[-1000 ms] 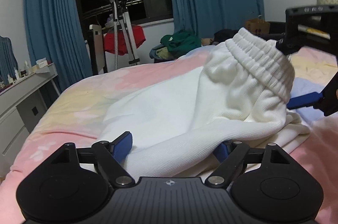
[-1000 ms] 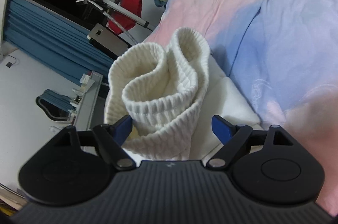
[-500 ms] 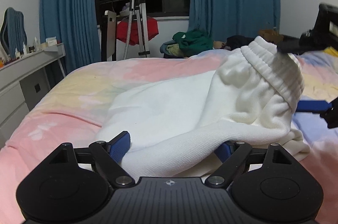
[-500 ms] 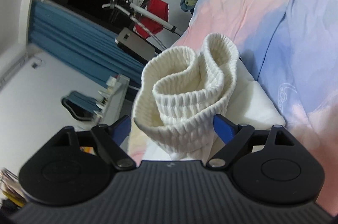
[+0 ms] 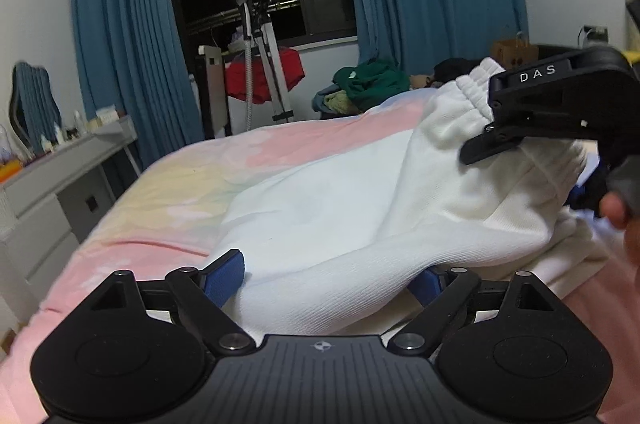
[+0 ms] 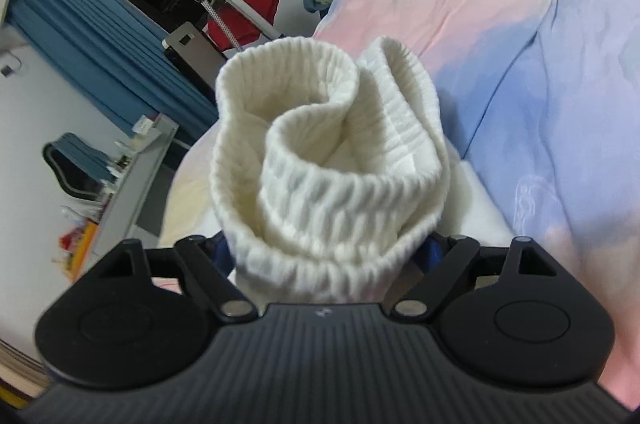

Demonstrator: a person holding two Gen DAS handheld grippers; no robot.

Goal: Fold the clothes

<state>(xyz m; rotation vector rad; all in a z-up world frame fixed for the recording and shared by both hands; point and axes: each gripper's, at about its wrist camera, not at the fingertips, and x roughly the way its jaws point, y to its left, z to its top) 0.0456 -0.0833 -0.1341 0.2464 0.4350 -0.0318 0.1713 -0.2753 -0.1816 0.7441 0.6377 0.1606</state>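
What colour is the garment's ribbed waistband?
Cream-white ribbed elastic waistband; clearest in the right wrist view.
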